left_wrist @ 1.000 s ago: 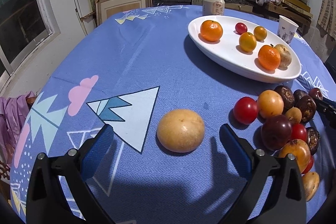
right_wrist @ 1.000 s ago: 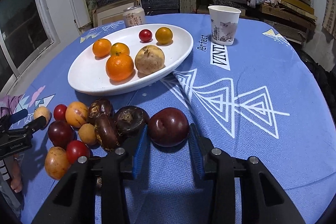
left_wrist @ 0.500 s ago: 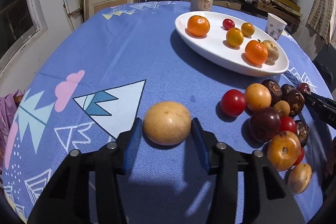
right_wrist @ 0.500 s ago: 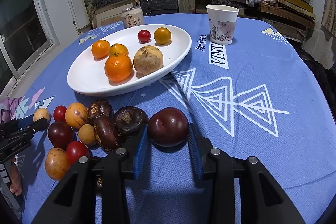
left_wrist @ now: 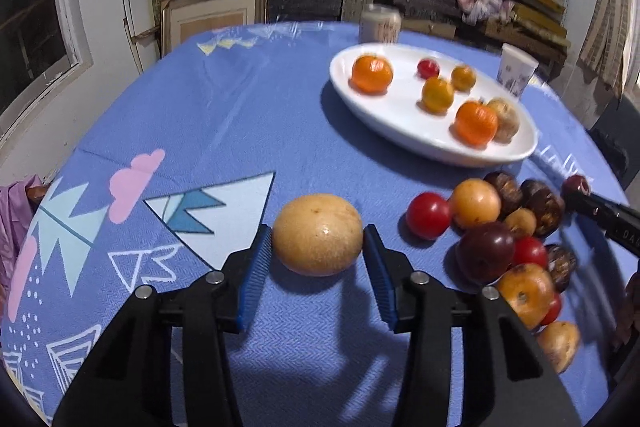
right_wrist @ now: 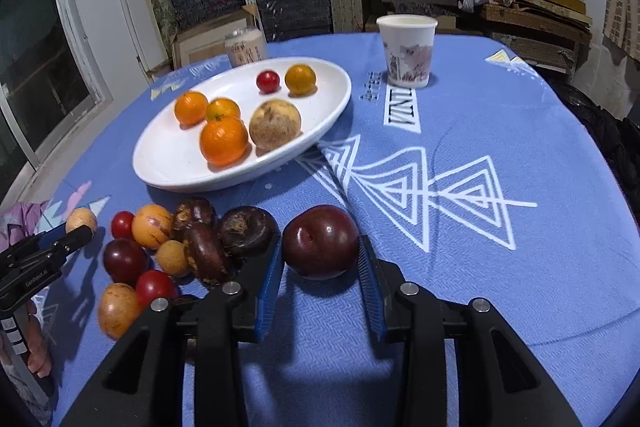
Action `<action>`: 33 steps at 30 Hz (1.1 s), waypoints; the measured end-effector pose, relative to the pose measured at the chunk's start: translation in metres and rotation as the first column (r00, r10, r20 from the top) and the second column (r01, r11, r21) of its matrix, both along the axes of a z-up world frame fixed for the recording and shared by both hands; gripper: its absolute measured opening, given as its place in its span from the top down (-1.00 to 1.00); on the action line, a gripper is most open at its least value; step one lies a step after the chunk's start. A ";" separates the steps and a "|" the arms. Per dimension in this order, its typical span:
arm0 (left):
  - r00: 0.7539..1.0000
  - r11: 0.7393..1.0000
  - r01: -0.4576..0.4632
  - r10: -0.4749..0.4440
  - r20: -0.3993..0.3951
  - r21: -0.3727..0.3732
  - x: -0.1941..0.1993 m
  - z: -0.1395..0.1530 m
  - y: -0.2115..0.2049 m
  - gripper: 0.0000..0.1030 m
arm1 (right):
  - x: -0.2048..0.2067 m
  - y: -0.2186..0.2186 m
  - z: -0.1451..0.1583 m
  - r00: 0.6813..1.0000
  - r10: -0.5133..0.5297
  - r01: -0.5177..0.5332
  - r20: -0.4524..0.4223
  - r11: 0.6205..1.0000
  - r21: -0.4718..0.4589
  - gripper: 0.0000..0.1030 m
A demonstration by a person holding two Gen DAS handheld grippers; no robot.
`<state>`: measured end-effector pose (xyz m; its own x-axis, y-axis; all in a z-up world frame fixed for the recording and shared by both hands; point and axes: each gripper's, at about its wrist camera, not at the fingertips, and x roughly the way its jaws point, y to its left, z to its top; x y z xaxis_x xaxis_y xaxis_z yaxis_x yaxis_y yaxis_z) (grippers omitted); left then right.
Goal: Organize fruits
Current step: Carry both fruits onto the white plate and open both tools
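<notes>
Blue pads of the left gripper point(left_wrist: 318, 247) clamp a yellow fruit point(left_wrist: 318, 234) on the tablecloth point(left_wrist: 208, 115), toward its near edge. In the right wrist view, the right gripper point(right_wrist: 320, 259) clasps a dark plum point(right_wrist: 320, 241) near the white plate point(right_wrist: 168, 163).

A cup point(right_wrist: 408, 53) stands right of the plate point(right_wrist: 168, 163); loose fruit point(right_wrist: 160, 247) lies before it.

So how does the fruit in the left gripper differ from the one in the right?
The yellow fruit is pale tan and matte; the plum is dark purple and glossy. The yellow fruit sits apart from the pile of loose fruit, while the plum sits right at the pile's edge. Both are round, rest on the blue tablecloth, and are clamped between blue pads.
</notes>
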<state>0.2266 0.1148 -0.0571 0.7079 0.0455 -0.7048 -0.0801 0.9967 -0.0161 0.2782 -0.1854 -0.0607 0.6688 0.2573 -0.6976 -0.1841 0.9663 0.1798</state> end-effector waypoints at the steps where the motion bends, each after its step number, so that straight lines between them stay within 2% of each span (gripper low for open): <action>1: 1.000 1.000 0.001 0.000 0.030 -0.019 -0.003 0.008 0.001 0.11 | -0.006 -0.003 0.006 1.000 -0.005 0.005 0.019 1.000 0.019 0.26; 3: 0.999 0.998 -0.006 0.009 0.050 -0.056 -0.001 0.023 0.004 0.11 | -0.015 -0.011 0.026 0.998 -0.006 0.000 0.069 0.996 0.084 0.26; 5: 0.998 0.997 0.009 -0.005 0.057 -0.073 0.009 0.042 0.002 0.11 | -0.020 -0.016 0.053 0.991 -0.017 0.002 0.134 0.994 0.109 0.26; 10: 0.987 0.999 0.017 -0.010 0.158 -0.044 0.043 0.106 -0.014 0.11 | -0.009 -0.015 0.134 0.961 -0.009 -0.023 0.276 0.993 0.114 0.26; 13: 0.982 0.999 0.023 -0.018 0.188 -0.025 0.066 0.120 -0.032 0.10 | 0.015 -0.003 0.158 0.951 0.001 -0.040 0.310 0.992 0.120 0.26; 16: 0.986 0.999 0.037 -0.034 0.166 -0.018 0.091 0.107 -0.048 0.10 | 0.048 0.015 0.147 0.959 0.023 -0.057 0.281 0.992 0.114 0.26; 23: 0.999 0.998 0.040 -0.040 0.018 -0.040 0.145 0.043 -0.052 0.10 | 0.132 0.047 0.066 0.995 0.069 -0.074 0.077 0.996 0.059 0.26; 27: 0.999 0.999 0.028 -0.029 -0.030 -0.025 0.156 0.020 -0.046 0.10 | 0.149 0.055 0.038 0.998 0.067 -0.067 0.009 0.997 0.027 0.26; 33: 0.997 1.000 0.027 -0.027 -0.068 -0.006 0.164 0.003 -0.045 0.09 | 0.153 0.063 0.020 0.997 0.073 -0.073 -0.022 0.997 0.006 0.24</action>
<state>0.3901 0.0694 -0.0539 0.6592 0.0231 -0.7516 -0.0539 0.9984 -0.0166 0.4313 -0.1226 -0.0410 0.6327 0.3083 -0.7104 -0.2502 0.9495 0.1892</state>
